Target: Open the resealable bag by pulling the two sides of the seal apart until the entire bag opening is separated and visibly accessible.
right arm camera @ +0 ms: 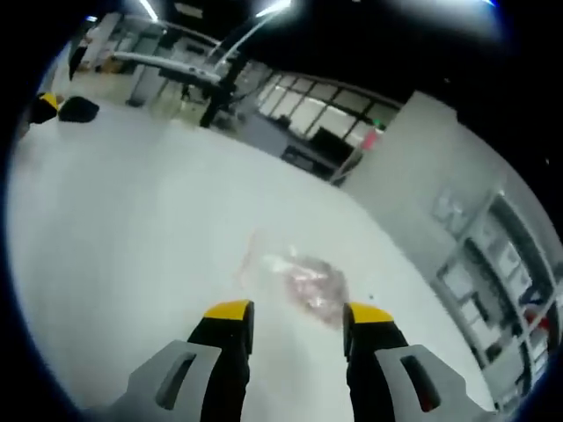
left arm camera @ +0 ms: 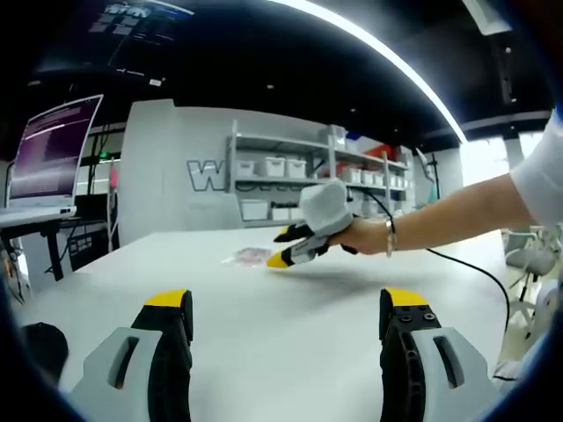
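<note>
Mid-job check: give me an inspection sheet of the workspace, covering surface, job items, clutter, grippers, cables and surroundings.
Surface: white table, bare around the bag.
Job's things: resealable bag, clear with pinkish contents, lying flat on the table; whether the seal is closed cannot be told.
Clutter: one dark object at the table's far edge.
Grippers: left gripper open, apart from the bag; right gripper open, held by a hand, tips just short of the bag.
Cables: black cable running from the right gripper across the table.
Surroundings: laptop on a side desk, shelving with white bins, ceiling light strip.
</note>
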`<move>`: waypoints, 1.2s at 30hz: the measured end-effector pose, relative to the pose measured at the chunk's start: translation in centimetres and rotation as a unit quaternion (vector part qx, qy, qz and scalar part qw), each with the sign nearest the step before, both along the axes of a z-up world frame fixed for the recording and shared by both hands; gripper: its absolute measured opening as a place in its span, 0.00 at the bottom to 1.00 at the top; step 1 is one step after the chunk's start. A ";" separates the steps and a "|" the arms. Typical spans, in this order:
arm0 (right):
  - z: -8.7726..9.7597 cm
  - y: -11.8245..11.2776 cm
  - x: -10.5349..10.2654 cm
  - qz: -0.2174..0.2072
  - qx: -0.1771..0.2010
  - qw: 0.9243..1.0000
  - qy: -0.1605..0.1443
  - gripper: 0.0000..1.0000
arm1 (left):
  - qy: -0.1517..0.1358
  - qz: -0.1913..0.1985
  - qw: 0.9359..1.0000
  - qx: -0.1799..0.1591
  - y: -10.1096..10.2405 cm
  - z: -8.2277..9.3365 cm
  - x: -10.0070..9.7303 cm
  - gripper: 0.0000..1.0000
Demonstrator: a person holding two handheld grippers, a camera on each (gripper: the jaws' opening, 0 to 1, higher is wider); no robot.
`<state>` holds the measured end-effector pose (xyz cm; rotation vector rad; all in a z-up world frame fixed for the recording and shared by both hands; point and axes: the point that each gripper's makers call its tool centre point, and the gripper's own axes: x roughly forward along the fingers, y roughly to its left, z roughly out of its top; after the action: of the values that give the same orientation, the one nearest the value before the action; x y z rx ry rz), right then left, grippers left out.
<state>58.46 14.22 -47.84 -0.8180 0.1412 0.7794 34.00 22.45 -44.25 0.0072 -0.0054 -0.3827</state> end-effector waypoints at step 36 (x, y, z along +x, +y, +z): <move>-0.4 2.4 2.2 0.105 -0.146 0.976 -0.125 0.30 | -0.011 0.009 1.000 -0.008 0.8 0.7 -0.4 0.86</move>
<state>60.62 16.64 -48.20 -1.2181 -0.0583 0.8580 33.57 23.28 -43.52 -0.0042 -0.0309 -0.3651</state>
